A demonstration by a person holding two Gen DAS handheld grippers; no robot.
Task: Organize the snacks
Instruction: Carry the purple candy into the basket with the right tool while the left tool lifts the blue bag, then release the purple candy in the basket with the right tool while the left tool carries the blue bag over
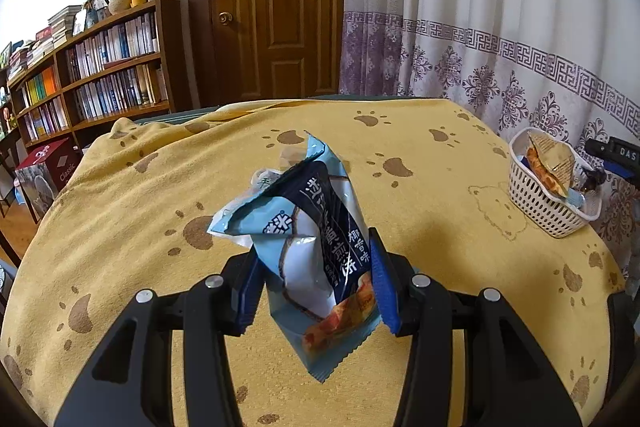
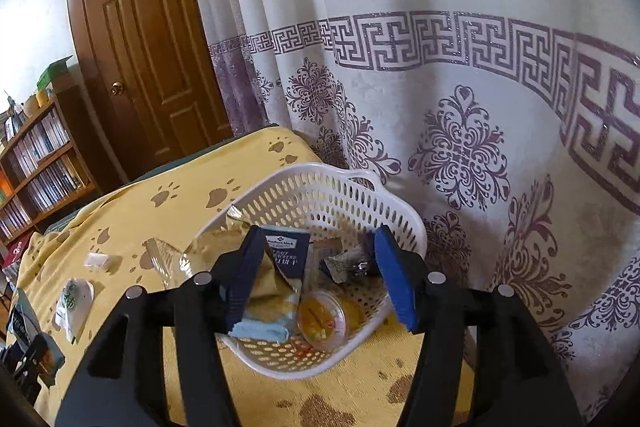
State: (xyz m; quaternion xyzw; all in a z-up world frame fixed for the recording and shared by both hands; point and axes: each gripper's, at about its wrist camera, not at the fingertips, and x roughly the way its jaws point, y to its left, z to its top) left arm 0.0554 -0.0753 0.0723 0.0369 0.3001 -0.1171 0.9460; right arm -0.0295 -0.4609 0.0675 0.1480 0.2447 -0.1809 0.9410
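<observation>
One light, crinkly blue snack packet (image 1: 316, 247) — clamped mid-body in the left gripper (image 1: 316, 283); right gripper (image 2: 320, 279) hangs released over the white basket (image 2: 396, 223) — pinch its sealed edge.

The light blue snack packet (image 1: 320, 255) at the centre of the left wrist view carries Chinese print on a dark navy band; the white characters 煎饼 and, beside them, 椰香味 can be read, while the rest is creased or turned away. At the far left edge, a dark red box (image 1: 54, 163) on the floor shows the word "Classic". At the right edge, a black part (image 1: 622, 151) bears the white letters "DAS". In the right wrist view, a navy packet (image 2: 289, 254) in the white basket (image 2: 340, 187) has white lettering too blurred to read.
</observation>
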